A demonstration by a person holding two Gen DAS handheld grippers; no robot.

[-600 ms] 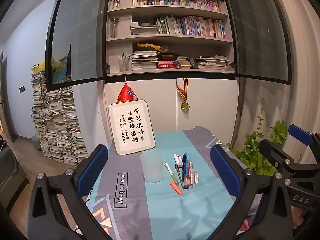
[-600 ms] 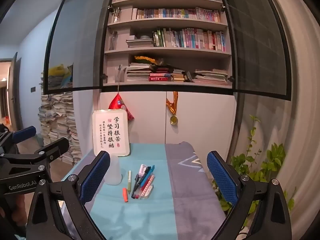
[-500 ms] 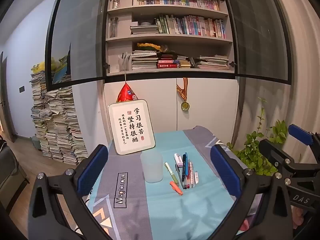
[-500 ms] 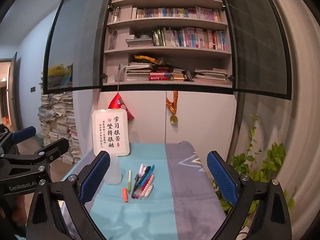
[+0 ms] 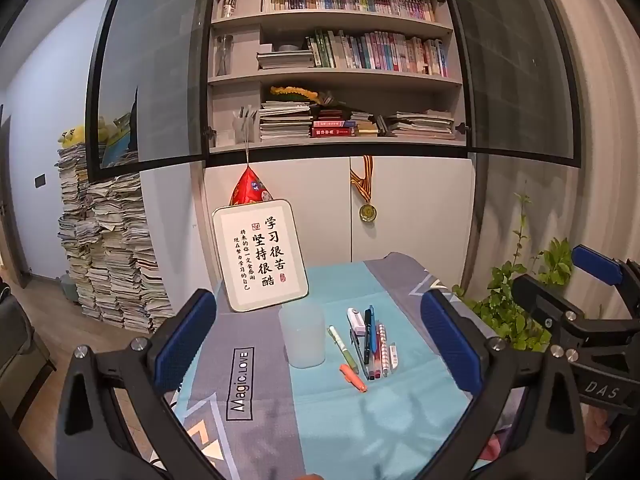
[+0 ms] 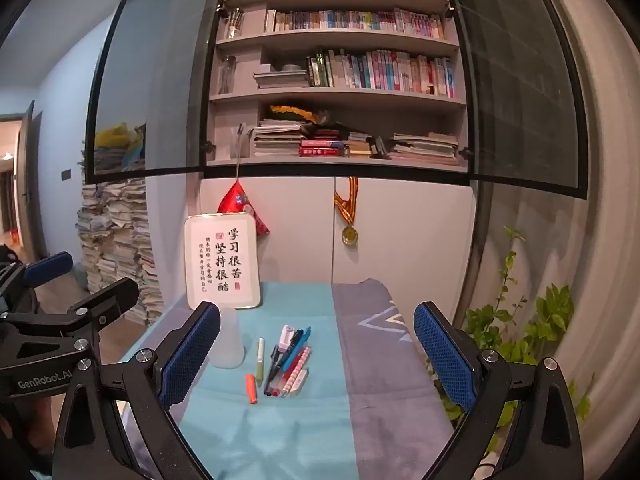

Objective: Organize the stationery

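Nothing on the table had shifted since the moment before, and both grippers hung where they had been; only the faintest drift showed in either view.

From the left wrist, the left gripper [image 5: 318, 342] stood with its blue pads spread as wide as they went, nothing between them but air; beyond them lay the table [image 5: 400, 412] under its teal and grey cloth; a frosted plastic cup [image 5: 302, 336] stood upright near the middle, just in front of a framed calligraphy sign [image 5: 260, 254] that leaned at the far edge; just to the right of the cup a green pen [image 5: 343, 348] lay alone, an orange cap [image 5: 353, 377] near its nearer end; further right a cluster of pens [image 5: 374, 342] lay side by side, a small white eraser [image 5: 356, 316] at its far end; the right gripper [image 5: 576, 300] showed at the right edge, its state unclear from here.

From the right wrist, the right gripper [image 6: 316, 354] likewise had its pads wide apart and empty; the cup [image 6: 229, 342] sat partly behind its left pad; the green pen [image 6: 260, 360], orange cap [image 6: 251, 388] and the cluster of pens [image 6: 290, 362] lay on the teal strip between the fingers' line of sight; the sign [image 6: 222, 262] stood behind; the left gripper [image 6: 68, 292] reached in at the left edge; a potted plant [image 6: 520, 332] stood beside the table on the right.
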